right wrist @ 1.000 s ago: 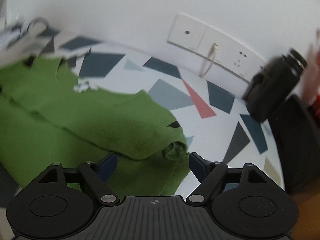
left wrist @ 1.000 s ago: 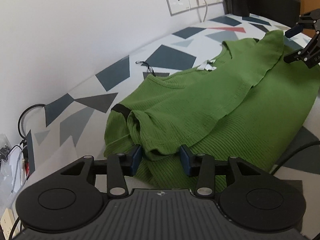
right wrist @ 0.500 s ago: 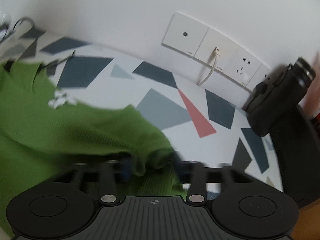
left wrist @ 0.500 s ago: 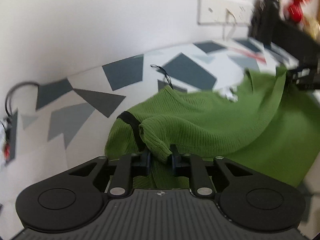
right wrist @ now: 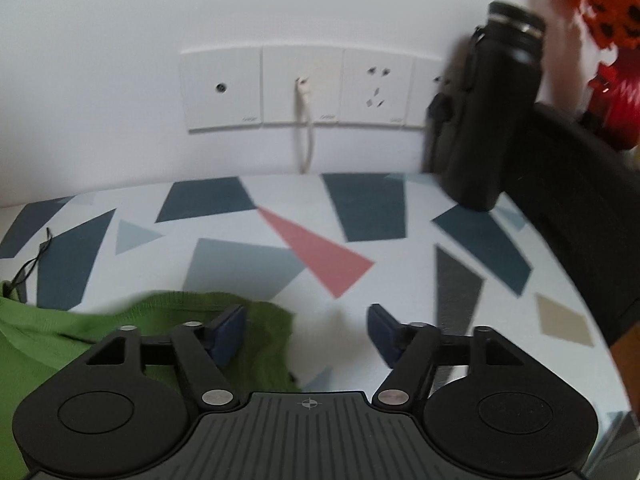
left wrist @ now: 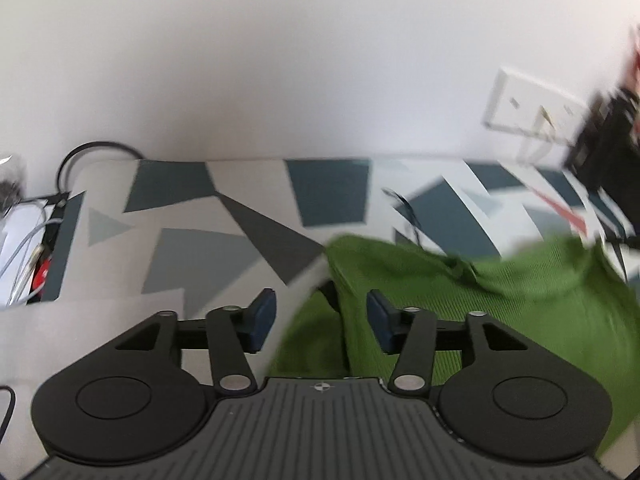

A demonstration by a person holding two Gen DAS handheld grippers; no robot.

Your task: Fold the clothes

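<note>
A green ribbed knit top point(left wrist: 500, 304) lies on the patterned tabletop point(left wrist: 200, 252), blurred by motion in the left wrist view. My left gripper point(left wrist: 320, 320) is open; the top's left folded edge runs under the gap between its jaws, nearer the right finger. In the right wrist view the top point(right wrist: 100, 328) fills the lower left. My right gripper point(right wrist: 306, 332) is open too. The top's right corner sits against the left finger point(right wrist: 230, 330), and bare tabletop point(right wrist: 320, 240) shows under the rest of the gap.
Wall sockets point(right wrist: 300, 88) with a white cable point(right wrist: 304, 140) sit on the wall behind. A black bottle point(right wrist: 492, 112) and a dark bulky object point(right wrist: 580, 200) stand at the right. Cables and clutter point(left wrist: 28, 240) lie at the far left, and a thin black string point(right wrist: 32, 264) lies by the top.
Half a second ago both grippers were closed on the top's folded ends. Both have opened and let go, and both cameras have tilted up and swung outward.
</note>
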